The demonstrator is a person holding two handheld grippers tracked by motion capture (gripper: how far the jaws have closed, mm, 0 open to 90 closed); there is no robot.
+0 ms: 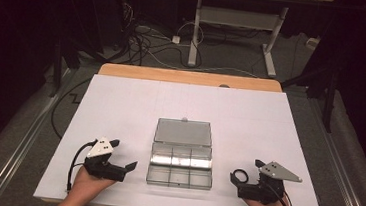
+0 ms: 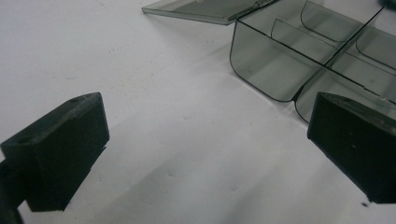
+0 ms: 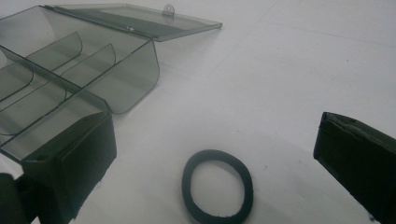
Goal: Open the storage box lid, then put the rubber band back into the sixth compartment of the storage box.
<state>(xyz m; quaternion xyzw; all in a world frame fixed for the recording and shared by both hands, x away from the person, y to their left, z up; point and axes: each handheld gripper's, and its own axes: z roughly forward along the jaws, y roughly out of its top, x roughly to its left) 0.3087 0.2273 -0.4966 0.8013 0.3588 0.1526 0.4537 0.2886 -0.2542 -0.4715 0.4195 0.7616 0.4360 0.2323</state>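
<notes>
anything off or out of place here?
Only the black rubber ring: it lies loose on the white table between the open right gripper jaws, outside the clear compartment box. Nothing spilled or damaged.

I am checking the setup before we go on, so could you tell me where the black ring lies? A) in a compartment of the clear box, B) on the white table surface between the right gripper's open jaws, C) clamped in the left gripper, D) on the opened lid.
B: the black ring lies flat on the white table, between the spread jaws of the right gripper, beside the clear box.
</notes>
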